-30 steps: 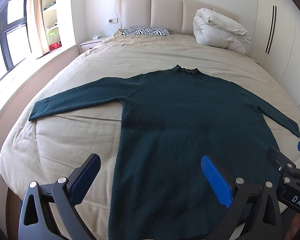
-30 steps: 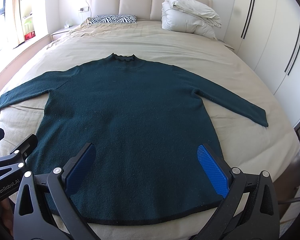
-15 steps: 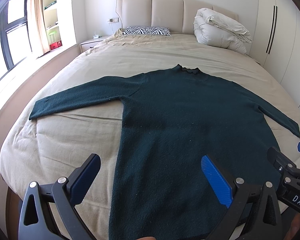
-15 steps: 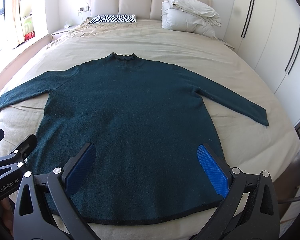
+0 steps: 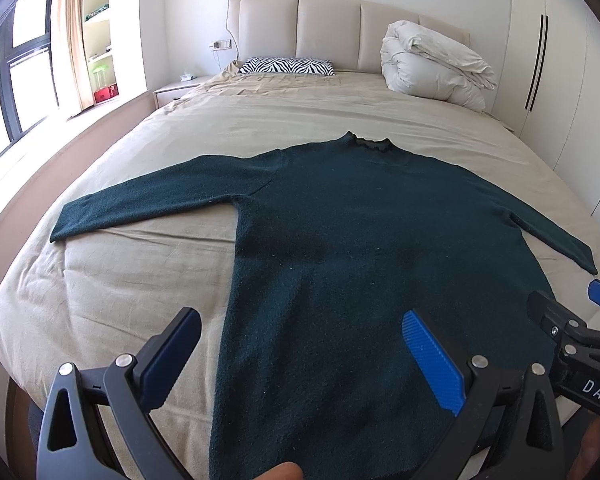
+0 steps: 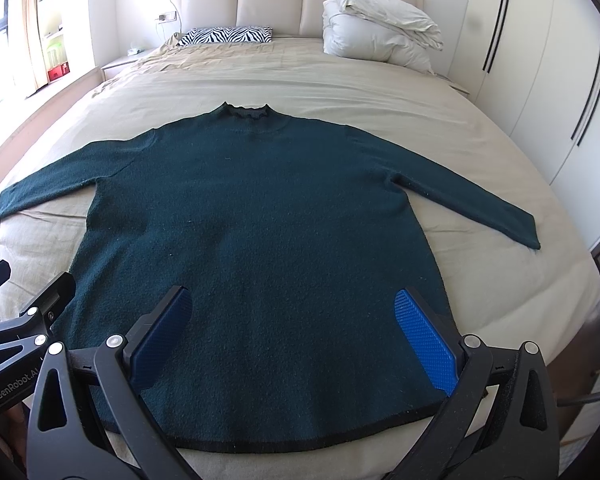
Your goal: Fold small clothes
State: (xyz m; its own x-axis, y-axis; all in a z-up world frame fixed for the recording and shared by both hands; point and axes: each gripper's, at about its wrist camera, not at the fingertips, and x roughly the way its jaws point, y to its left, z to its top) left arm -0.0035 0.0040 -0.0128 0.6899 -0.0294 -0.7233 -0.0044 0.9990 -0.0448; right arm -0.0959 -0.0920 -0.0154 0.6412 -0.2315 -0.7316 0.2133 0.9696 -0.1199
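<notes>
A dark green long-sleeved sweater (image 5: 352, 240) (image 6: 256, 216) lies flat on the beige bed, collar toward the headboard, both sleeves spread out to the sides. My left gripper (image 5: 300, 344) is open and empty, held above the sweater's lower left part near its left side edge. My right gripper (image 6: 292, 320) is open and empty, held above the sweater's hem. Each gripper shows at the edge of the other's view. Neither touches the cloth.
The bed (image 5: 148, 280) has a zebra-striped pillow (image 5: 286, 66) and a rolled white duvet (image 5: 432, 66) at the headboard. White wardrobes (image 6: 548, 80) stand on the right, a window and nightstand (image 5: 176, 90) on the left. The bed's foot edge is just below the hem.
Almost nothing has moved. Both grippers stay open above the sweater's lower part; a fingertip now shows at the bottom edge of the left wrist view.
</notes>
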